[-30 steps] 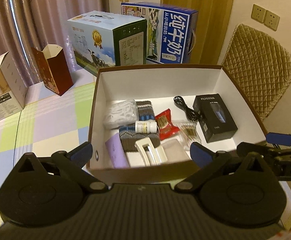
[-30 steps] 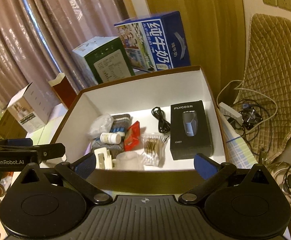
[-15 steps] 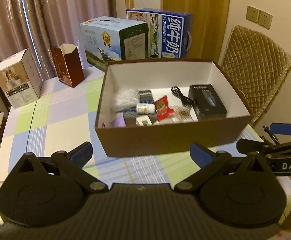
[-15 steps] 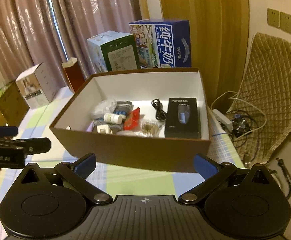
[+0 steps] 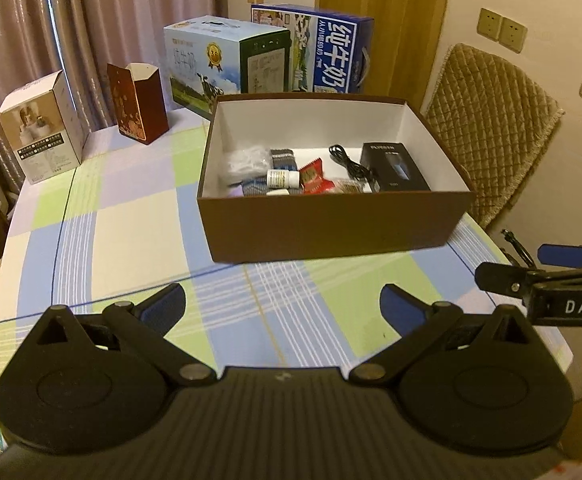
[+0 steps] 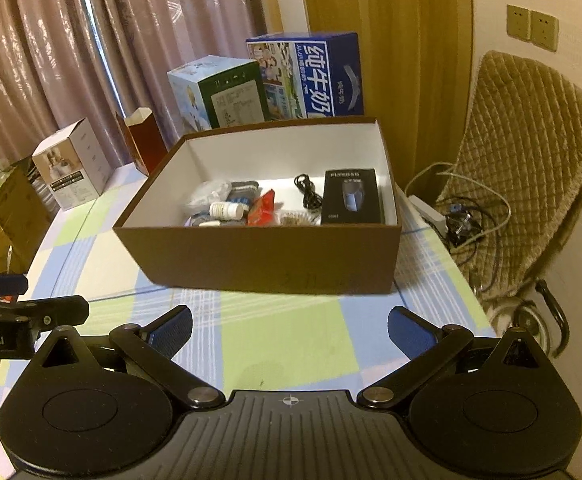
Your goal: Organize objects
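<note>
A brown open box point(image 5: 331, 224) point(image 6: 259, 256) with white inside stands on the checked tablecloth. In it lie a black shaver box point(image 5: 395, 166) point(image 6: 353, 198), a black cable point(image 5: 349, 162), a white pill bottle point(image 5: 283, 178) point(image 6: 227, 210), a red packet point(image 5: 313, 176) point(image 6: 261, 208), socks and a clear bag. My left gripper point(image 5: 283, 306) is open and empty, in front of the box. My right gripper point(image 6: 289, 330) is open and empty, also in front of it. Each gripper shows at the edge of the other's view.
Behind the brown box stand a blue milk carton box point(image 5: 315, 52), a light-blue and green box point(image 5: 227, 64), a dark red open carton point(image 5: 137, 102) and a white carton point(image 5: 39, 128). A padded chair point(image 6: 531, 168) with cables stands at the right of the table.
Both grippers have pulled back from over the box towards the near table edge. The box now looks smaller and its front wall shows. Both stay open and empty.
</note>
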`<state>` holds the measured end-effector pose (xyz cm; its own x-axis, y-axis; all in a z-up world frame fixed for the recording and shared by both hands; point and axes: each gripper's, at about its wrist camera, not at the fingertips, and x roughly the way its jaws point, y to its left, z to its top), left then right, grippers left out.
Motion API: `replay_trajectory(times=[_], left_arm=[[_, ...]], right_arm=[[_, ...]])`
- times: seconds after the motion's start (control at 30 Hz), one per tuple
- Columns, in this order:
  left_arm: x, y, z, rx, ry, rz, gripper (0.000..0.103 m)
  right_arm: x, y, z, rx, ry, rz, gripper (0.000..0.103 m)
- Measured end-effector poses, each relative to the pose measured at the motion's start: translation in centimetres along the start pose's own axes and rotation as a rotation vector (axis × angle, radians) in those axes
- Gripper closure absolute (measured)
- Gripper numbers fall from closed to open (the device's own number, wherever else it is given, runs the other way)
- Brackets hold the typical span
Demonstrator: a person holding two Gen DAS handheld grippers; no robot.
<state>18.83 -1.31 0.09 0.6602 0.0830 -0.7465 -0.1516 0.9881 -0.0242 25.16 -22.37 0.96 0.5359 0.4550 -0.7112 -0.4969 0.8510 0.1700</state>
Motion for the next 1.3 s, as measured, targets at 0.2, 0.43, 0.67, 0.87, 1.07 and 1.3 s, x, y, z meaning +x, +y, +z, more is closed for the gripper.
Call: replay_trajectory(times=[0.2,0.43,0.67,0.87,1.07,1.3], left_arm=[[-1.5,1.1,-1.7,0.01,0.019,-0.027,0.001],[-3.2,2.4,-3.5,0.021,0.029,-0.044,0.001],[-4.7,3.0,-4.9,0.036,0.025,-0.056,0.001],[-5.4,3.0,-6.1,0.046,0.026,-0.075,0.001],[-5.8,3.3,-7.0,0.046,0.03,-0.078,0.001],[-6.3,3.9,-7.3,0.039,0.023,-0.072,0.001]], right_arm=[[-1.6,2.0,-1.9,0.012,0.023,-0.017,0.002],[-3.4,3.9,-3.8,0.02,0.031,-0.039,0.002],[-5.0,5.1,-5.6,0.038,0.042,-0.051,0.002],[-5.9,5.7,-7.0,0.049,0.047,-0.063,0.002],[-6.4,6.1,-7.7,0.055,0.051,-0.071,0.002],[-6.8,6.9,-8.0,0.048,0.05,-0.071,0.002]])
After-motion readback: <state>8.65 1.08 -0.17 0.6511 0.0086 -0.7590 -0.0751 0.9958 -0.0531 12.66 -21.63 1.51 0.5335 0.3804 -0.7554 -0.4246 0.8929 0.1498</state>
